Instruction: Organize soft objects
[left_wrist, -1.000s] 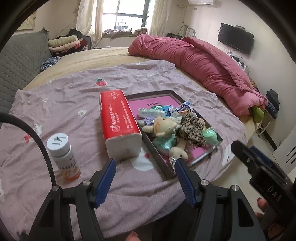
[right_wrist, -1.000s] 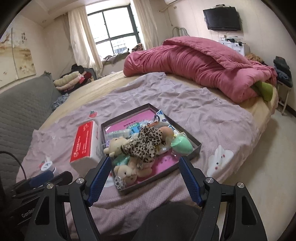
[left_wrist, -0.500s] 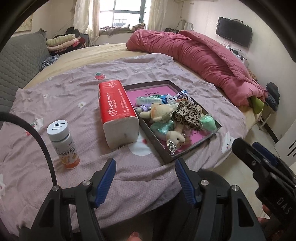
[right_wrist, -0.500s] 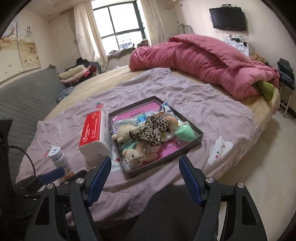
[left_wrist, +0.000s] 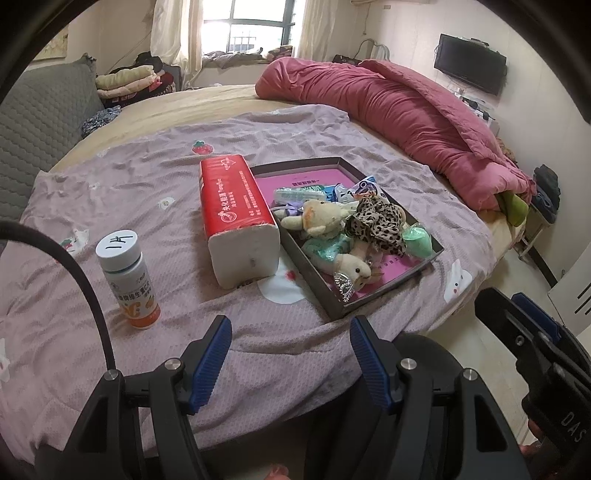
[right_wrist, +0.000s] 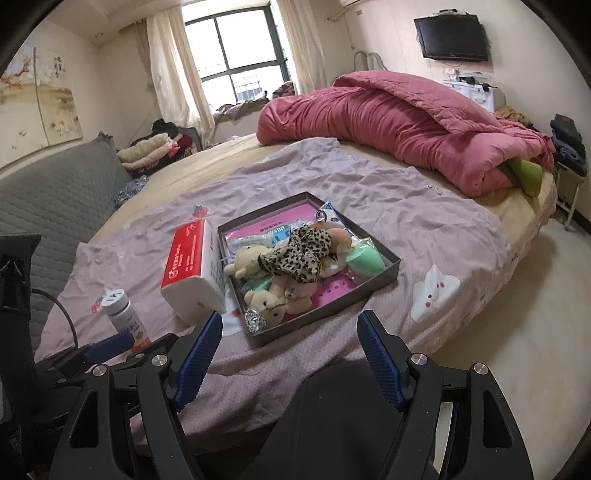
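Note:
A shallow dark tray (left_wrist: 308, 273) (right_wrist: 391, 262) lies on the bed. It holds plush toys (left_wrist: 325, 219) (right_wrist: 266, 301), a leopard-print cloth (left_wrist: 376, 221) (right_wrist: 299, 254), a green soft piece (left_wrist: 417, 240) (right_wrist: 365, 260) and wrapped packets (left_wrist: 299, 192). A red and white tissue pack (left_wrist: 236, 218) (right_wrist: 192, 266) lies against the tray's left side. My left gripper (left_wrist: 290, 339) is open and empty, held back above the bed's front edge. My right gripper (right_wrist: 290, 339) is open and empty, also short of the tray.
A white-capped orange bottle (left_wrist: 127, 280) (right_wrist: 123, 314) stands left of the tissue pack. A lilac sheet (left_wrist: 129, 192) covers the bed. A rolled pink quilt (left_wrist: 406, 110) lies at the back right. A grey headboard (right_wrist: 44, 199) is at the left, floor (right_wrist: 517, 332) at the right.
Both grippers have pulled back from the bed, so the tray and tissue pack look smaller and farther. Nothing on the bed has moved. Both stay open.

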